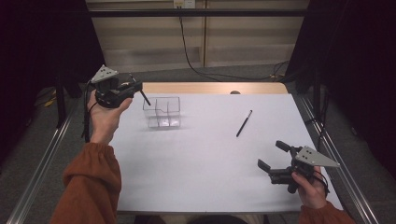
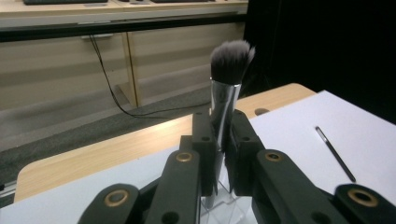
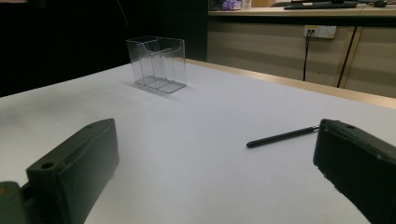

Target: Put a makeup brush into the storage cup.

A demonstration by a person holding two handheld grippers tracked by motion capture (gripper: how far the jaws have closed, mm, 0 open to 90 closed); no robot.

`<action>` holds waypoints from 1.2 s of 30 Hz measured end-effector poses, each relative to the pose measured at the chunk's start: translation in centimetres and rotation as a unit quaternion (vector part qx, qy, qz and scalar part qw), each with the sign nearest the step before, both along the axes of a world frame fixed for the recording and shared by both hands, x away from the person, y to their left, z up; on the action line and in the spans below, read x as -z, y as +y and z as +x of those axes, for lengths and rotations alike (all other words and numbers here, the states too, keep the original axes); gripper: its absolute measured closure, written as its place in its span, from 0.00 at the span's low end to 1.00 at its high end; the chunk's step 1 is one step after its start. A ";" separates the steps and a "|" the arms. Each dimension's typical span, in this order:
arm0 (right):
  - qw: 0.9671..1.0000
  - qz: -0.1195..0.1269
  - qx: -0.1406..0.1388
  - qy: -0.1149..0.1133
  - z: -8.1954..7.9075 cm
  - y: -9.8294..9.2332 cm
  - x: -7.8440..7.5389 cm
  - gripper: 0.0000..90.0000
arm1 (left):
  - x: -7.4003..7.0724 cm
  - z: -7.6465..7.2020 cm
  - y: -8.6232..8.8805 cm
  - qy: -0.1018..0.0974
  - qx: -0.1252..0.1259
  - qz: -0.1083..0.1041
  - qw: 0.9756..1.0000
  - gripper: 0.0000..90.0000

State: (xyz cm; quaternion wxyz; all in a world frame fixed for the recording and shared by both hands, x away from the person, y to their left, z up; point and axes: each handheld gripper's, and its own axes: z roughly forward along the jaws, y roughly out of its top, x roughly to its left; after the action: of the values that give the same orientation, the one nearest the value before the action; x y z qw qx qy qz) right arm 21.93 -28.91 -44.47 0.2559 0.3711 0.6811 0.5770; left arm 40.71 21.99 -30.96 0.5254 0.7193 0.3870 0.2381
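Two jaws of the left hand-held gripper (image 2: 219, 154) clamp a brush (image 2: 227, 84) just above the clear organizer (image 1: 162, 112); a tilt could knock it over. Right hand-held gripper (image 1: 275, 158) waits, jaws apart, near a pencil (image 1: 243, 123) on the surface (image 1: 201, 158).

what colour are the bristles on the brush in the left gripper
Dark grey with pale whitish tips on the brush, best seen in the left gripper view.

Dim room, black surround at left and right; white counter (image 1: 205, 158) brightest, evenly lit from above, shadows faint. Near jaws soft, slightly blurred in gripper views.
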 end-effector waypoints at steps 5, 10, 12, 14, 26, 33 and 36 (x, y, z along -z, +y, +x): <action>1.000 0.000 0.001 -0.001 0.0 0.0 0.0 0.00 | 0.7 0.9 -0.3 0.006 -0.010 0.004 1.000 0.93; 1.000 0.000 0.001 0.001 -0.1 -0.1 0.0 0.00 | 1.3 1.2 -0.5 0.013 -0.011 0.012 1.000 0.93; 1.000 0.001 0.001 0.001 -0.1 -0.1 0.0 0.00 | 1.5 1.3 -0.5 0.015 -0.010 0.010 1.000 0.93; 1.000 0.001 0.000 0.001 -0.1 -0.1 0.0 0.00 | 1.8 1.4 -0.6 0.018 -0.009 0.018 1.000 0.93; 1.000 -0.002 0.000 0.004 -0.1 -0.1 0.1 0.00 | 4.1 2.3 -0.7 0.041 -0.008 0.031 0.999 0.93; 1.000 -0.002 -0.002 0.003 -0.2 -0.1 0.1 0.00 | 5.4 2.5 -0.9 0.050 -0.012 0.033 0.998 0.93; 1.000 -0.002 -0.003 0.003 -0.2 -0.1 0.1 0.00 | 5.6 2.5 -0.9 0.053 -0.010 0.035 0.998 0.93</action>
State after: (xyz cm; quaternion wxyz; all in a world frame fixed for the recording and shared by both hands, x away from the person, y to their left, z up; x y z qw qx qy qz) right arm 21.75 -28.97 -44.54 0.2530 0.3698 0.6843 0.5754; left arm 43.25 21.09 -36.53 0.4758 0.7451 0.4133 0.2184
